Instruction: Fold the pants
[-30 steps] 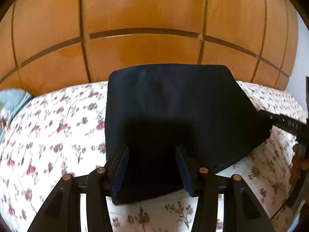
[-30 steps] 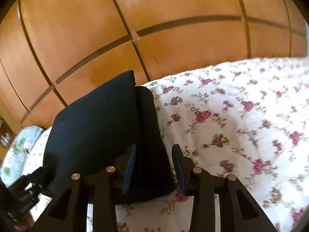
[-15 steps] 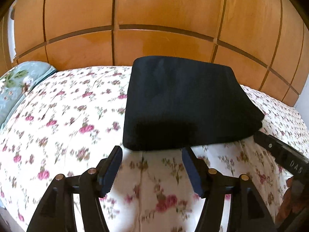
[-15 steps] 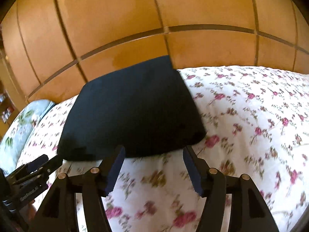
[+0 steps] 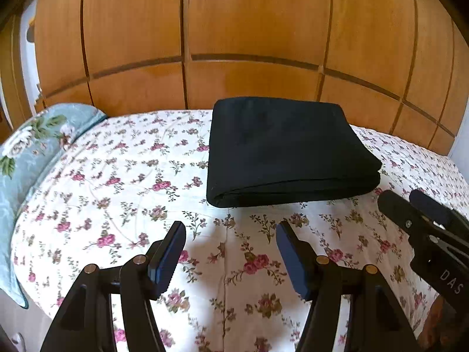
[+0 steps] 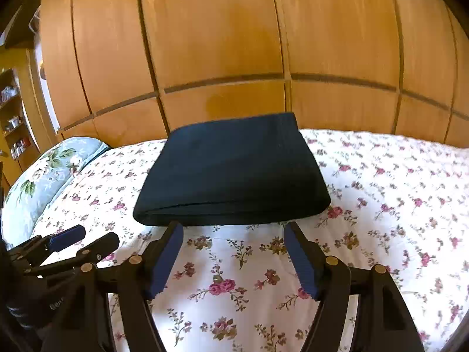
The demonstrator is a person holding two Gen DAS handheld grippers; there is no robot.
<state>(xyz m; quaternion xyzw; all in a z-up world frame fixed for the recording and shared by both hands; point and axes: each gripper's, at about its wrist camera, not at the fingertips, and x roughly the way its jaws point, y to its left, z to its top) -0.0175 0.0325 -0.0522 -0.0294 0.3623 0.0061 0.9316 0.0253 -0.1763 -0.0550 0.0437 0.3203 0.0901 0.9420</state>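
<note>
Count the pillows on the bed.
1. A light blue floral pillow lies at the left end of the bed, left of the folded pants. Others may lie out of view.

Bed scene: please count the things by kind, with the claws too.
Folded dark pants: 1
Floral bedspread: 1
Blue-green floral pillow: 1
Claws, both open: 2, left claw, right claw
Total: 5

Both wrist cameras sit low over the bed's (image 5: 123, 176) near edge, facing across it toward the wardrobe (image 5: 252, 29). The left view looks from left of the pants (image 5: 287, 152), the right view nearer and head-on. Both share pants, pillow (image 6: 44, 173) and wardrobe.
</note>
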